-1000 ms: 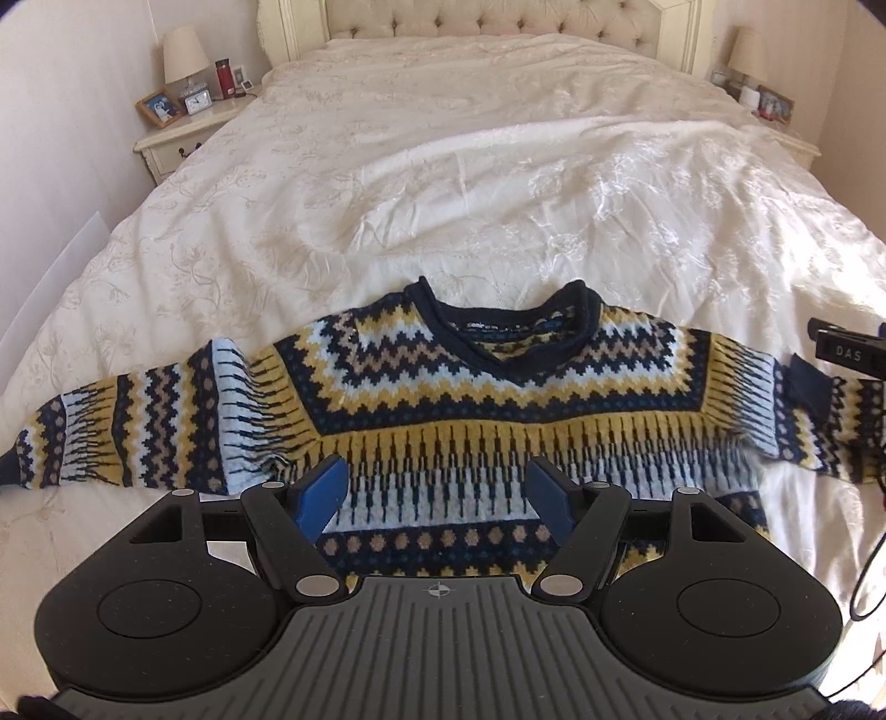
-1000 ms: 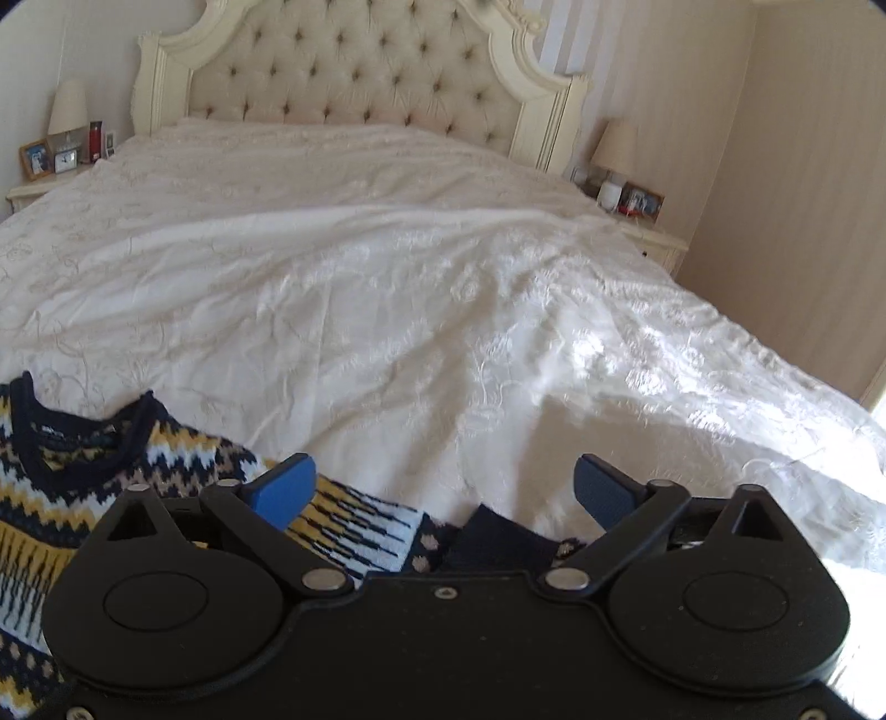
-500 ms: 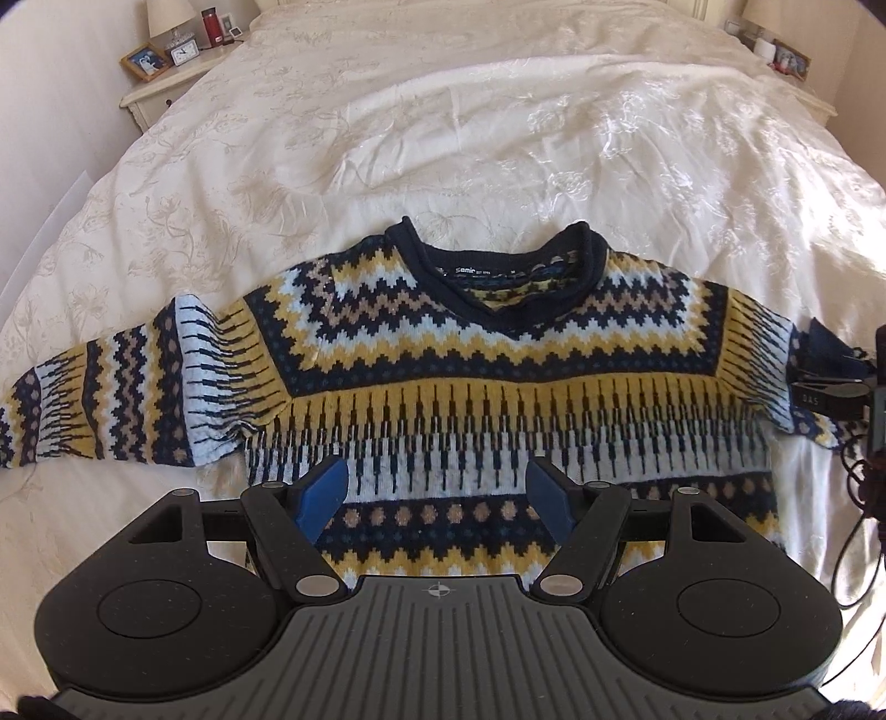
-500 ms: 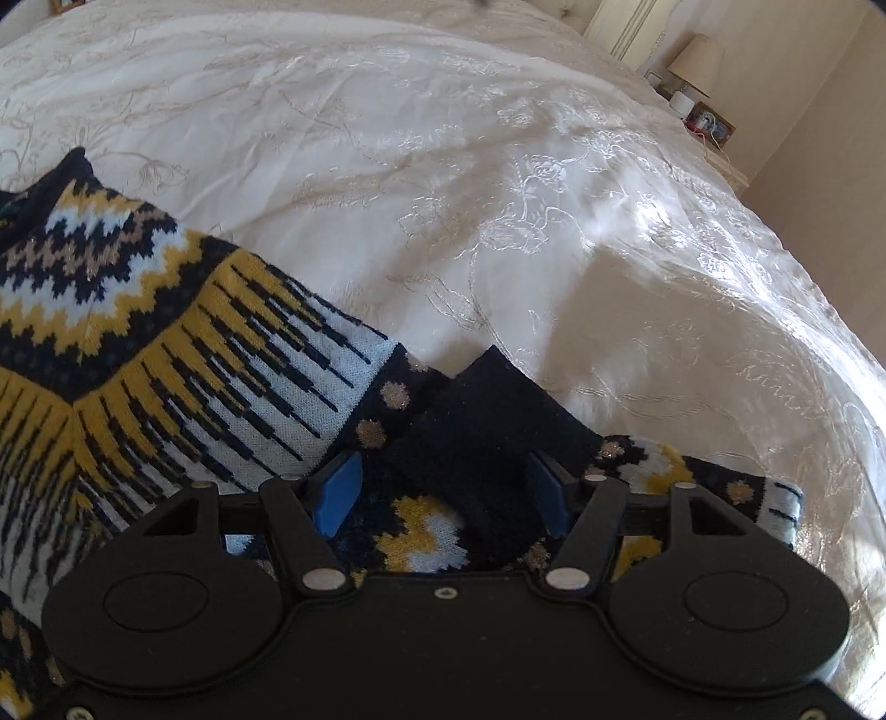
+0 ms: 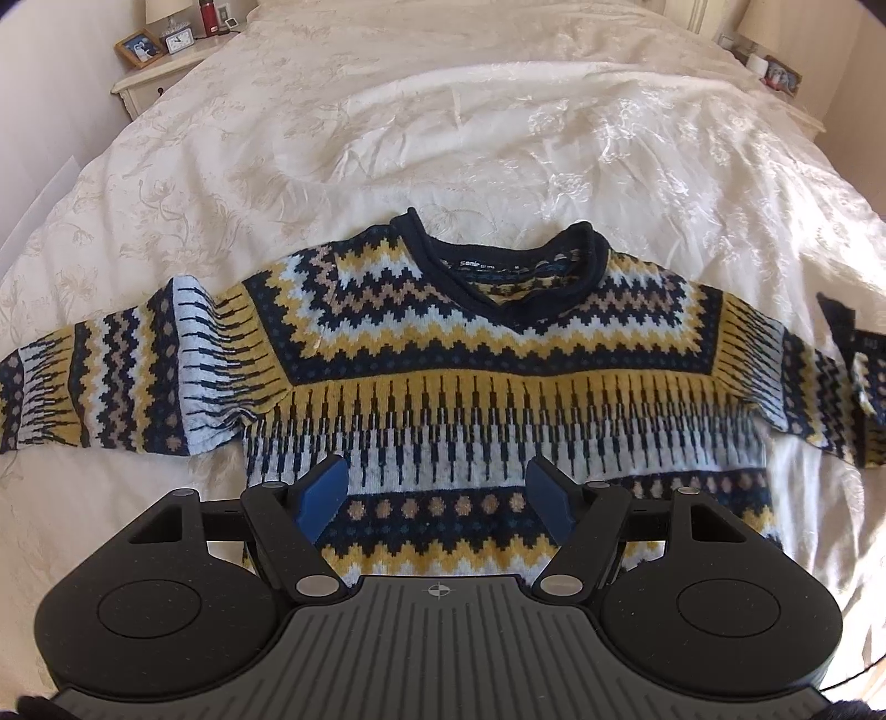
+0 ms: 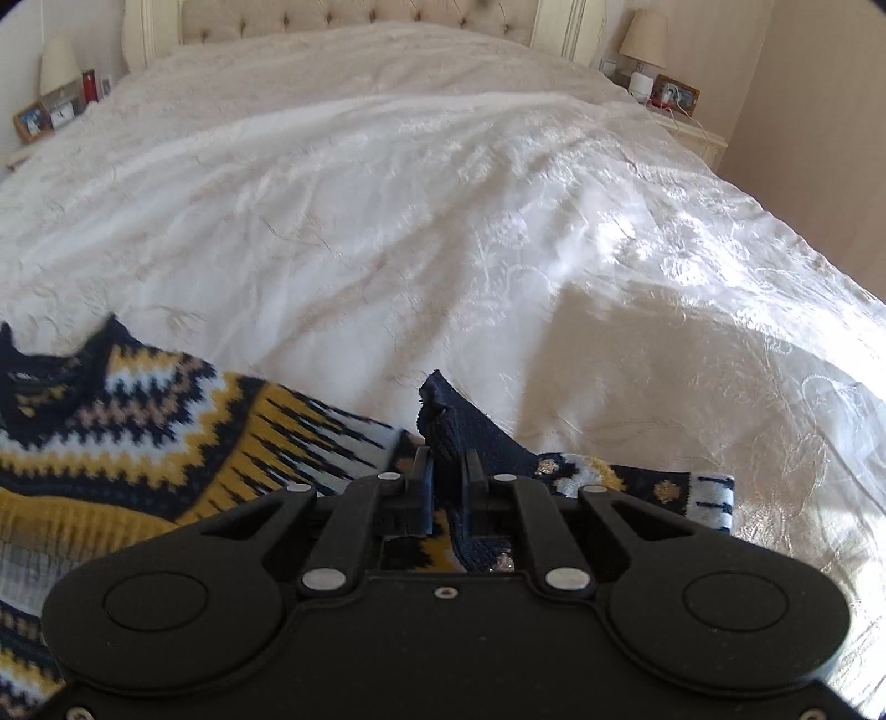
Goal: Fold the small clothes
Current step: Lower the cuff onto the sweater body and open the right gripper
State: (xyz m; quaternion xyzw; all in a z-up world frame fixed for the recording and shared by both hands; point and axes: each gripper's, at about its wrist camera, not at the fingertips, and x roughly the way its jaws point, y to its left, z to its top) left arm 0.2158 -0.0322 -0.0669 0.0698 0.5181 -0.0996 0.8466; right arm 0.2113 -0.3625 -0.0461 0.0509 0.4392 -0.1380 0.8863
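Through my left wrist camera, the patterned sweater (image 5: pixel 487 376) lay flat and face up on the bed (image 5: pixel 498 138), its navy collar toward the headboard and its hem nearest me. One sleeve (image 5: pixel 99 387) stretched straight out to the left across the cream bedspread; the other sleeve's cuff end (image 5: pixel 853 354) at the right edge of the view stood raised off the cover. My left tongs (image 5: pixel 437 490) hovered over the lower body of the sweater with the blue-padded fingers (image 5: pixel 324 490) spread wide apart, gripping nothing. A nightstand (image 5: pixel 160 72) with a framed photo, a small clock and a red bottle stood at the far left of the bed. Through my right wrist camera, my right tongs (image 6: pixel 447 484) were closed tight on the navy cuff (image 6: pixel 459 426) of the sweater's sleeve, the dark ribbed fabric bunched up between the fingers and poking above them. The sweater's shoulder and collar (image 6: pixel 61 354) lay to the left, and a lamp (image 6: pixel 645 39) stood on the far nightstand beyond the white bedspread.
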